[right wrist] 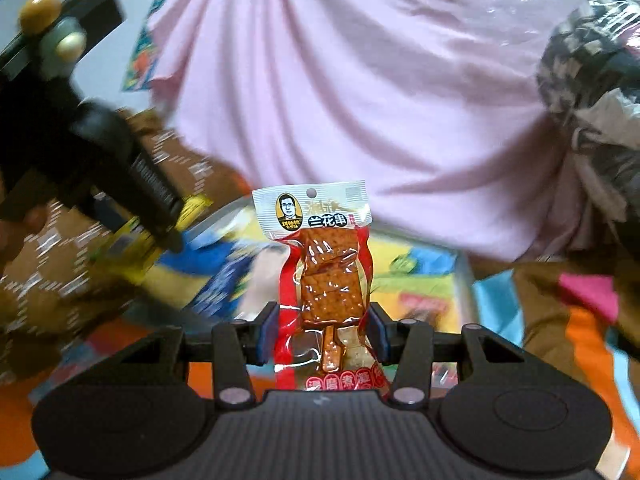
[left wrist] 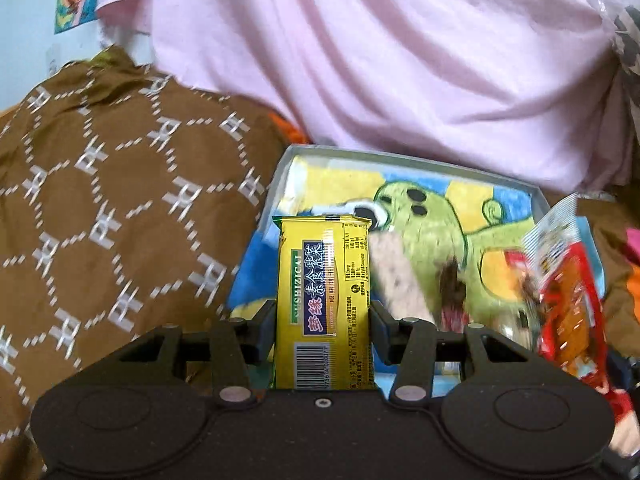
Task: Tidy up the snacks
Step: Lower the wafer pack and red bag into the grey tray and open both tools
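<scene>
Right now both grippers are loaded. The left gripper (left wrist: 323, 320) has its jaws pinching a yellow seaweed packet (left wrist: 323, 300), which stands on end between the pads with its barcode toward the camera. At twelve o'clock behind it lies a shallow box (left wrist: 400, 155) lined with a bright cartoon picture, and at nine o'clock spreads a brown patterned cloth (left wrist: 120, 208). The right gripper (right wrist: 323, 330) has its jaws clamped on a red tofu-skewer packet (right wrist: 326, 280), upright, its white header at the top. That same red packet (left wrist: 568, 288) shows at three o'clock in the left wrist view, blurred, over the box's right edge. A pink sheet (right wrist: 340, 100) fills the background from eleven to one o'clock in both views.
</scene>
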Action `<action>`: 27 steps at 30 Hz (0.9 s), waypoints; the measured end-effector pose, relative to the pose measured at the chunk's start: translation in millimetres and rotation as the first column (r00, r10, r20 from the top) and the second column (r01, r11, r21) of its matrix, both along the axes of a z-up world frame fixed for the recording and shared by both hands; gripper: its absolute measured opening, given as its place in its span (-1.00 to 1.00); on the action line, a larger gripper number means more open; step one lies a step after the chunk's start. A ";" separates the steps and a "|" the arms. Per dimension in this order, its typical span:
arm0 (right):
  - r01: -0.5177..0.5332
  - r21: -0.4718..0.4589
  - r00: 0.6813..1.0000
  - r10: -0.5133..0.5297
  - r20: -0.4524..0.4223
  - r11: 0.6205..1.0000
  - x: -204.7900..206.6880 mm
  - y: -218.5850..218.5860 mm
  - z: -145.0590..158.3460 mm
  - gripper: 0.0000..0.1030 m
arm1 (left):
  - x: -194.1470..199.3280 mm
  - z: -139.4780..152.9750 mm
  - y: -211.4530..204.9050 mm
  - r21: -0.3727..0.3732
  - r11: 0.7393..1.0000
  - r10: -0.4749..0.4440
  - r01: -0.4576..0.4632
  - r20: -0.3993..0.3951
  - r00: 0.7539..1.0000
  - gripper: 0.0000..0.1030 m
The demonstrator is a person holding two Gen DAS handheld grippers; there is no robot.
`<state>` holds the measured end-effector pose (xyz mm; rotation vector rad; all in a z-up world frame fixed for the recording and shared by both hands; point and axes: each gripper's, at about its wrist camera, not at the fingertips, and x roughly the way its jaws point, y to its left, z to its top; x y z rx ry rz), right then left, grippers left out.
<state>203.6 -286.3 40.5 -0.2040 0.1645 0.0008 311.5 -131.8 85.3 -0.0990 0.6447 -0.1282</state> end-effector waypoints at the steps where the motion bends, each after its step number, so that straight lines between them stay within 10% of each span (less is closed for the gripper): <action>1: 0.013 0.025 1.000 -0.013 0.005 1.000 7.5 -6.6 2.9 -0.02 | 5.9 -1.0 -2.2 -0.001 1.000 0.002 -0.002 0.003 1.000 -0.04; 27: -0.058 -0.014 0.993 0.057 -0.104 0.998 86.0 -33.0 -2.9 -0.01 | 61.1 -51.5 -22.9 0.018 1.000 0.002 -0.001 -0.071 0.997 -0.03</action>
